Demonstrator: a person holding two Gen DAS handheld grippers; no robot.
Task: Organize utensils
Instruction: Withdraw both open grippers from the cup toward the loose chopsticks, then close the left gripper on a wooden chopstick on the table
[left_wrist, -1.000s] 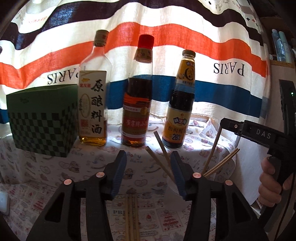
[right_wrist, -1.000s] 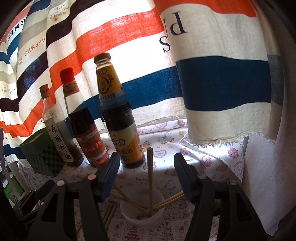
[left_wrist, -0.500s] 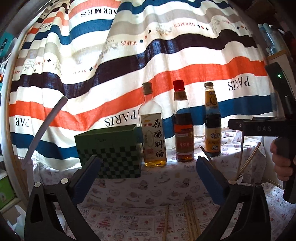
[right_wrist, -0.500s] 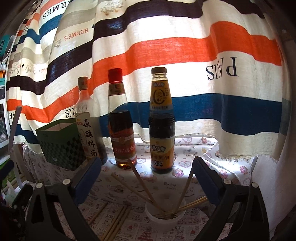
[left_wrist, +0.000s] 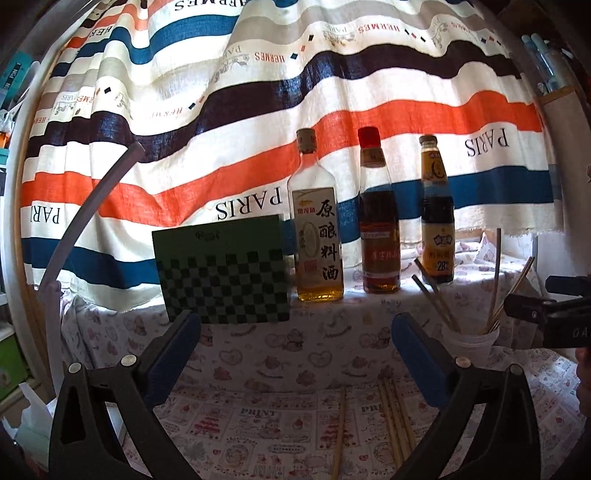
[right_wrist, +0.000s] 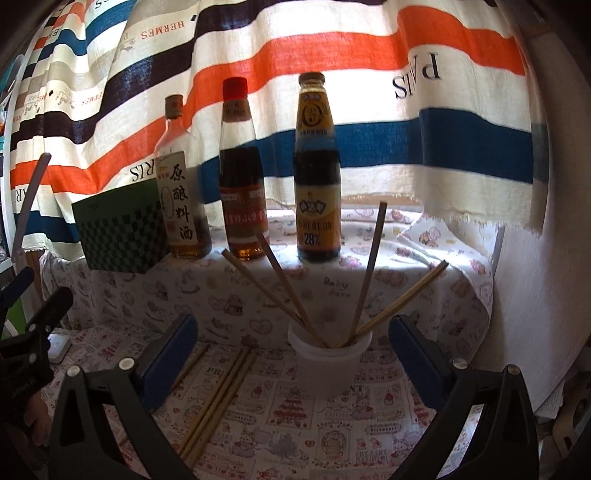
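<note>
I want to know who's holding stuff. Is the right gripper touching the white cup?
Apart. The right wrist view shows the right gripper open, both pads clear of the white cup.

The striped curtain (left_wrist: 258, 122) carries "HERMES" in small rust letters on its pale bands and "PARIS" in large dark letters lower down; the lettering reads mirrored or upside down. The clear bottle (left_wrist: 317, 236) has a white label with four black Chinese characters, 原酿料酒. The dark bottle (right_wrist: 318, 177) has a yellow label reading "28%". The tablecloth (left_wrist: 266, 417) shows "PRINT" and, farther back, "Baby".
</note>
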